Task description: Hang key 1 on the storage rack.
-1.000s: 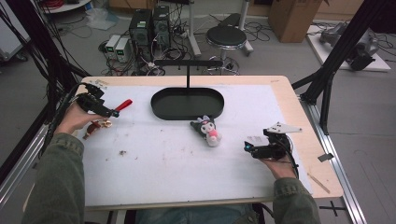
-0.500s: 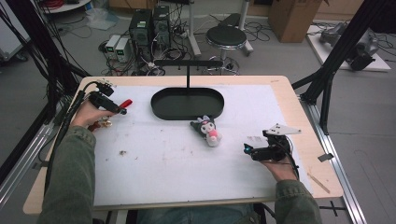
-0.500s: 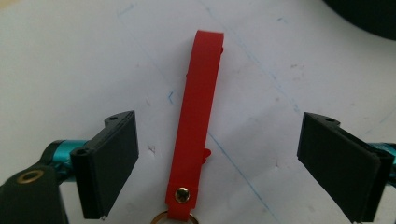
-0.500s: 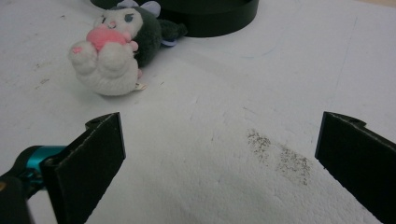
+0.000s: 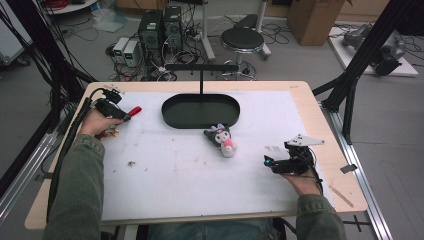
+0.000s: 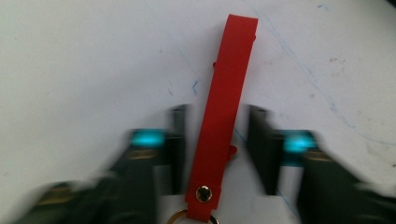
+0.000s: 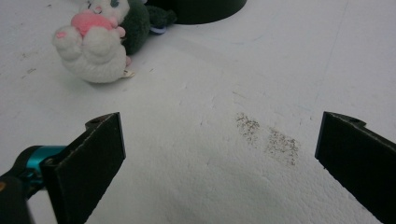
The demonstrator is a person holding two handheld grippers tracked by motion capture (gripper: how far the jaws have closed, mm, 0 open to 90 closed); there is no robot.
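Note:
A red strap [image 6: 226,93] with a brass rivet and ring lies flat on the white table top, at the far left in the high view [image 5: 134,110]. My left gripper [image 6: 215,140] is low over it with a jaw on either side. The jaws have just been closing and are blurred; a narrow gap still shows between each pad and the strap. From above, the left gripper [image 5: 125,117] points right. At the right, my right gripper [image 5: 267,162] rests open, and nothing is between its jaws [image 7: 219,154]. A small black, white and pink plush toy [image 5: 223,140] lies mid-table [image 7: 100,42].
A black oval tray [image 5: 172,115] with an upright post and crossbar stands at the back middle, its edge also in the right gripper view [image 7: 205,9]. Small crumbs and stains mark the white mat [image 5: 165,180]. Black frame poles stand at both table sides.
My left hand has moved right and down onto the red strap, and its jaws have narrowed around it. The right hand and the plush toy have stayed put.

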